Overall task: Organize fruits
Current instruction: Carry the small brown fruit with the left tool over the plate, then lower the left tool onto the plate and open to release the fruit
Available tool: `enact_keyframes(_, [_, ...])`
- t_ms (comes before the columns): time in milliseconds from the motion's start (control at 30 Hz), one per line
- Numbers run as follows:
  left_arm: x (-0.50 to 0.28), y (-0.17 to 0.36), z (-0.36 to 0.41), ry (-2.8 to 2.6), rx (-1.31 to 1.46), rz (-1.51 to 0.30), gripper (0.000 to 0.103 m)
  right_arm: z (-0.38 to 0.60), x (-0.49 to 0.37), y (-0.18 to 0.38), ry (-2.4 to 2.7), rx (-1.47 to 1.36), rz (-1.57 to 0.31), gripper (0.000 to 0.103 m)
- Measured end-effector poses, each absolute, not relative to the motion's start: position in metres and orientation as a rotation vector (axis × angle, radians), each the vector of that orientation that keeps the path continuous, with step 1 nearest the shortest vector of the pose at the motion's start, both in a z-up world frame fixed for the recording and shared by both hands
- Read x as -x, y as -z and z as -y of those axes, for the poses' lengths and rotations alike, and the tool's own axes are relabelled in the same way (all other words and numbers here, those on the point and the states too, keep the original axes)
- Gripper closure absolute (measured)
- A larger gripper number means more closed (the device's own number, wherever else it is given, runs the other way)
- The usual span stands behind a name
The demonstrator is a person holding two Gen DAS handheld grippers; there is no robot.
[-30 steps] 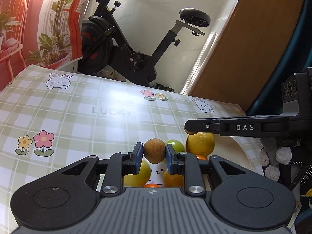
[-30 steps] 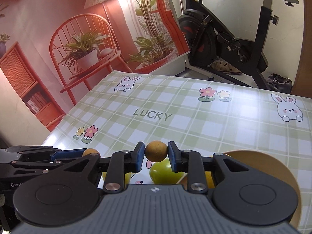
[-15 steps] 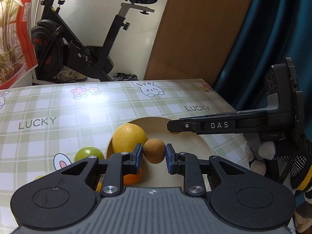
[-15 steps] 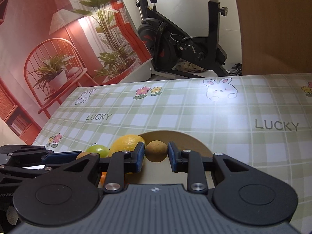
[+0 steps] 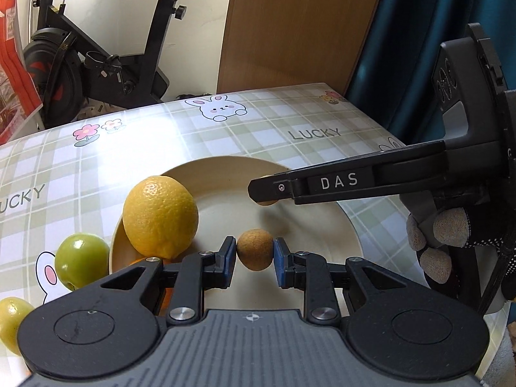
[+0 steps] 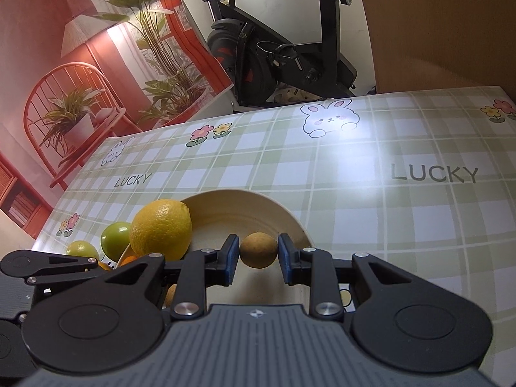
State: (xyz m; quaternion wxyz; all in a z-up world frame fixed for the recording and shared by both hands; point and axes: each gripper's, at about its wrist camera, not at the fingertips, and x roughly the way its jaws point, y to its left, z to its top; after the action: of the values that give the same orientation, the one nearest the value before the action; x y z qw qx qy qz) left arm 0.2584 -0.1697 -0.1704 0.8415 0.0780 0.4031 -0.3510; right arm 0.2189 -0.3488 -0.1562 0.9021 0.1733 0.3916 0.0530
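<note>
My left gripper (image 5: 254, 256) is shut on a small brown round fruit (image 5: 255, 249) and hangs over the cream plate (image 5: 225, 174). My right gripper (image 6: 258, 254) is shut on a similar yellowish-brown round fruit (image 6: 258, 250), also above the plate (image 6: 232, 206). In the left wrist view the right gripper (image 5: 267, 190) reaches in from the right, a gloved hand (image 5: 451, 245) behind it. A large yellow lemon (image 5: 160, 216) leans on the plate's left rim, with an orange fruit (image 5: 142, 261) partly hidden beneath it.
Two green round fruits (image 5: 81, 259) (image 5: 13, 324) lie on the checked tablecloth (image 5: 225, 135) left of the plate. An exercise bike (image 5: 96, 64) stands beyond the table's far edge. A wooden panel (image 5: 290, 25) and a dark blue curtain (image 5: 412, 42) stand at the right.
Both grippers have swung to the right and sunk, from over the loose fruits to over the plate, each still holding its small fruit. The lemon now lies left of them.
</note>
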Motion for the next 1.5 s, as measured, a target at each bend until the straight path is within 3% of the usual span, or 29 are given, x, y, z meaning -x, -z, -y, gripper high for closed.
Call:
enact_keyframes(633, [-0.264, 0.17, 0.167, 0.667, -0.171, -0.85, 0.075, 0.339, -0.235, 0.165, -0.105, -0.369, -0.813, 0.073])
enact_keyframes(700, [-0.265, 0.169, 0.166, 0.666, -0.162, -0.854, 0.064, 0.338, -0.236, 0.165, -0.104, -0.367, -0.82, 0.072])
enact_keyframes(767, [-0.265, 0.168, 0.163, 0.679, -0.141, -0.859, 0.059, 0.337, -0.235, 0.163, -0.105, -0.36, -0.823, 0.072])
enact_keyframes(1033, [-0.257, 0.153, 0.156, 0.703, -0.104, -0.84, 0.058, 0.336, -0.229, 0.147, -0.108, -0.332, -0.801, 0.072])
enact_keyframes(1500, [-0.227, 0.101, 0.061, 0.603, 0.044, -0.736, 0.058, 0.295, -0.188, 0.114, -0.142, -0.285, -0.735, 0.072])
